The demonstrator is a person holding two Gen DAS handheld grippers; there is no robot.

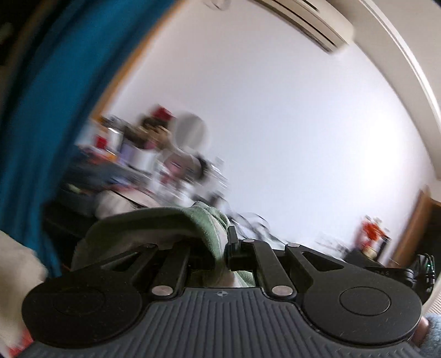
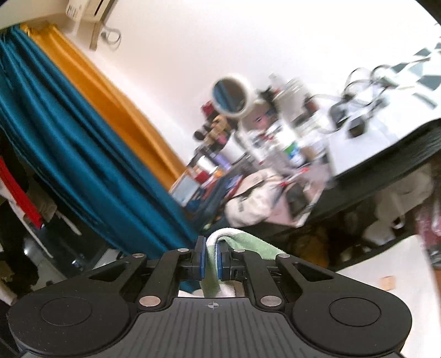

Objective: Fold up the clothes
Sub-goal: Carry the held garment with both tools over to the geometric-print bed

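Observation:
A pale green garment (image 1: pixel 154 223) is held up in the air by both grippers. In the left wrist view it drapes over the left finger and bunches between the jaws of my left gripper (image 1: pixel 220 247), which is shut on it. In the right wrist view a folded edge of the same green garment (image 2: pixel 234 238) is pinched between the blue pads of my right gripper (image 2: pixel 210 258), which is shut on it. Both cameras point up toward the wall, and most of the garment hangs out of view below.
A blue curtain (image 2: pixel 82 154) and an orange curtain (image 2: pixel 110 99) hang at the left. A cluttered desk (image 2: pixel 275 154) with a round mirror (image 2: pixel 231 95), bottles and cables stands ahead. An air conditioner (image 1: pixel 311 19) is high on the white wall.

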